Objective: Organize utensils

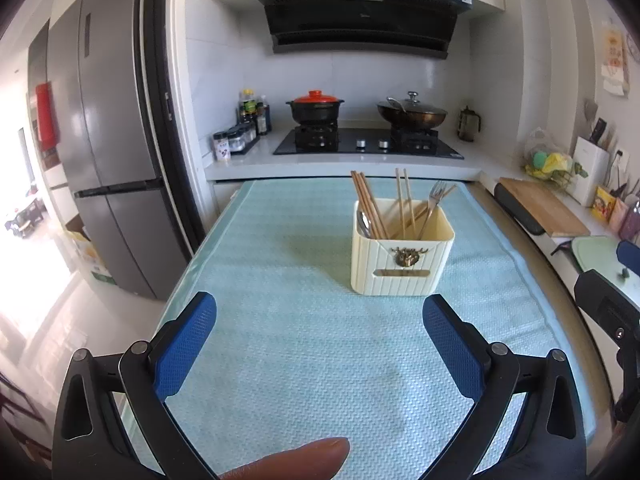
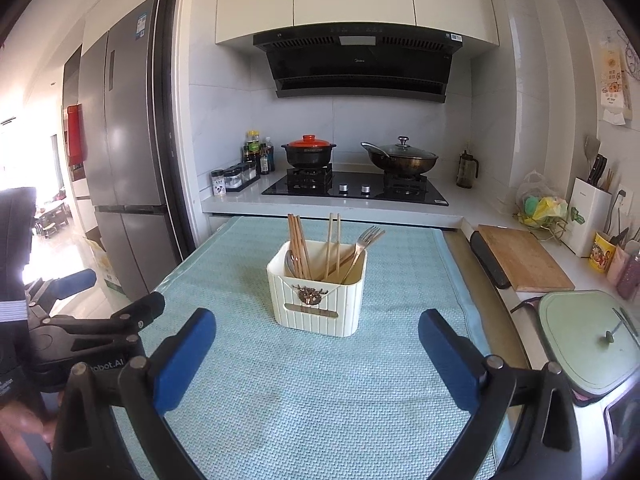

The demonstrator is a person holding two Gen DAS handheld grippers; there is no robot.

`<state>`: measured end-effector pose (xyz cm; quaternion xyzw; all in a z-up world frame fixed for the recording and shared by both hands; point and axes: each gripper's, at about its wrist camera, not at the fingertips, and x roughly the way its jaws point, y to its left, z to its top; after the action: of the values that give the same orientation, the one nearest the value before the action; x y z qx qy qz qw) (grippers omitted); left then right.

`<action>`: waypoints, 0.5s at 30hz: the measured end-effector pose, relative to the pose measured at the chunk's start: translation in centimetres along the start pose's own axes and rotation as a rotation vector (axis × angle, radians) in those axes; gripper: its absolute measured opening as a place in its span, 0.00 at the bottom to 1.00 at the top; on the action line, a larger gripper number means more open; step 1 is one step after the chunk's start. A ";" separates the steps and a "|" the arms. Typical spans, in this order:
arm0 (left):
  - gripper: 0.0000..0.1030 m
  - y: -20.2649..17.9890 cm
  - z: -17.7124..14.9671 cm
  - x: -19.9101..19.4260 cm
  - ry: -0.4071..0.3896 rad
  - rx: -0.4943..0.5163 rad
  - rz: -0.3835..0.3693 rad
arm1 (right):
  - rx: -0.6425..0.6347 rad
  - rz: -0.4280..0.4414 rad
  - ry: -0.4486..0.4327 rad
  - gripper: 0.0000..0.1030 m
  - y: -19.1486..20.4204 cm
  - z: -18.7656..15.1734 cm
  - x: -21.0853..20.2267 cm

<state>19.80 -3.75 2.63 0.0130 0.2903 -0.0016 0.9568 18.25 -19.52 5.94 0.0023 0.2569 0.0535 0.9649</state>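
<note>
A ribbed, matt cream plastic holder [image 2: 318,296] is seen on woven, rough teal cloth [image 2: 304,392]. Wooden chopsticks [image 2: 299,244] and a glossy metal fork [image 2: 366,240] are held inside it.

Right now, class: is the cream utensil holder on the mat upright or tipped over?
Upright. The cream utensil holder stands flat on the blue mat, its open top facing up, with chopsticks and a fork sticking out above the rim.

I'm looking into a home kitchen: a gas hob [image 2: 356,188] set in the white counter [image 2: 472,208] along the back wall carries a red-lidded clay pot [image 2: 309,151] and a lidded wok [image 2: 400,158], under a black range hood [image 2: 356,64]; a tall grey fridge [image 2: 124,148] stands left, a wooden cutting board [image 2: 524,258] lies right
</note>
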 end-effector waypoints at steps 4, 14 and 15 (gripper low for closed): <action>1.00 -0.1 -0.1 -0.1 0.005 0.002 -0.005 | -0.008 0.000 -0.001 1.00 0.1 0.0 -0.2; 1.00 0.0 0.0 -0.7 -0.008 0.001 -0.004 | -0.013 0.004 0.003 1.00 0.1 -0.2 -0.4; 1.00 0.0 0.0 -0.7 -0.009 0.002 -0.004 | -0.014 0.004 0.003 1.00 0.1 -0.2 -0.4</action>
<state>19.19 -3.77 2.99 0.0133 0.2862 -0.0039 0.9581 17.76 -19.44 5.95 -0.0041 0.2580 0.0572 0.9644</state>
